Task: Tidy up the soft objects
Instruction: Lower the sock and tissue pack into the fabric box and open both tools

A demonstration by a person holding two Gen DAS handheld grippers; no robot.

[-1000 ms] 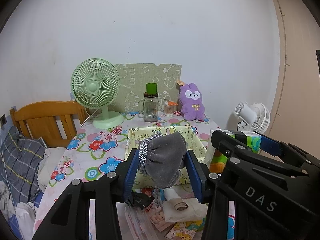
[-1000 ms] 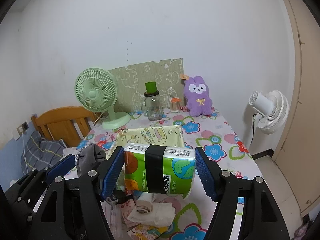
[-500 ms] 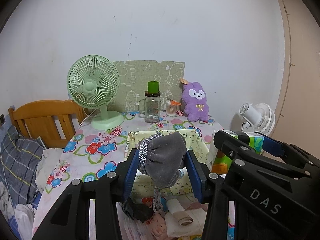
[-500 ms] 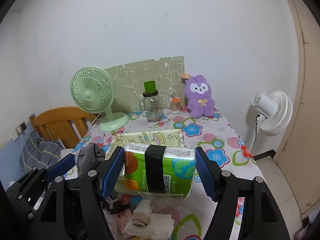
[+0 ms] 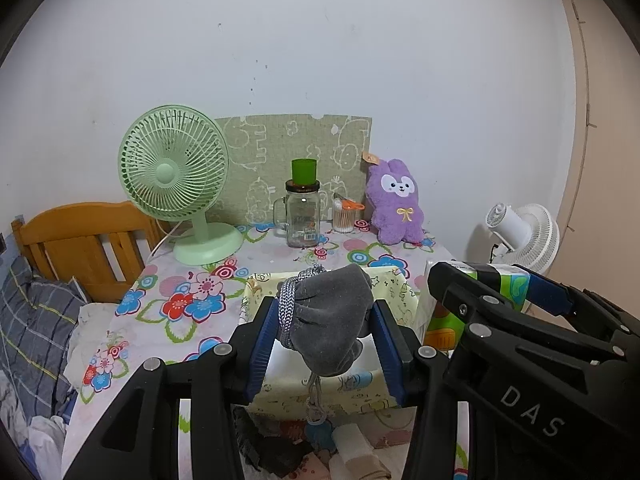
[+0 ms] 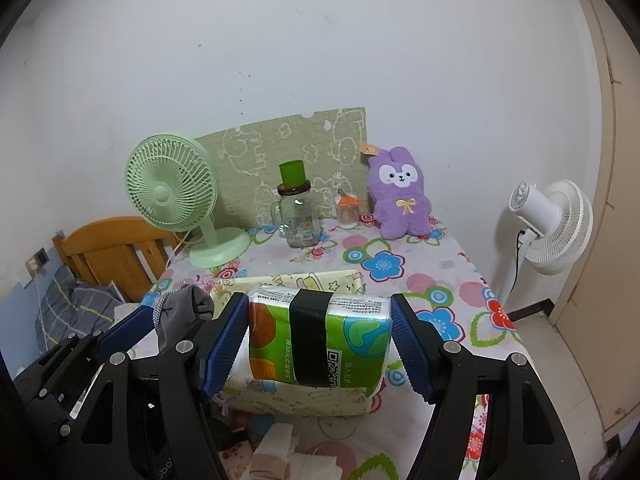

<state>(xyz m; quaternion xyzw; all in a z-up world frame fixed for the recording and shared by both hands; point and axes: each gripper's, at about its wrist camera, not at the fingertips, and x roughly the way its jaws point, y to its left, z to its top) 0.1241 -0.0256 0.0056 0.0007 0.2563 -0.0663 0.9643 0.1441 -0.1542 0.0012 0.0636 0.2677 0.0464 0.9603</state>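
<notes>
My left gripper (image 5: 326, 330) is shut on a grey drawstring pouch (image 5: 328, 324) and holds it above the yellow cartoon-print fabric basket (image 5: 340, 392). My right gripper (image 6: 320, 340) is shut on a green tissue pack (image 6: 320, 340) with a black band, also above the basket (image 6: 296, 398). The pouch shows at the left in the right wrist view (image 6: 182, 312). The tissue pack shows at the right in the left wrist view (image 5: 444, 320). Rolled cloths and small soft items (image 6: 276, 448) lie on the table in front of the basket.
The floral tablecloth (image 5: 176, 316) carries a green desk fan (image 5: 176, 188), a glass jar with a green cup (image 5: 302, 216), a cotton-swab holder (image 5: 344, 218) and a purple plush rabbit (image 5: 396, 200). A wooden chair (image 5: 80, 240) stands left, a white floor fan (image 6: 552, 224) right.
Both grippers have moved forward over the table with their loads, so the basket now lies under them. The loose items in front of the basket have slid toward the bottom edge.
</notes>
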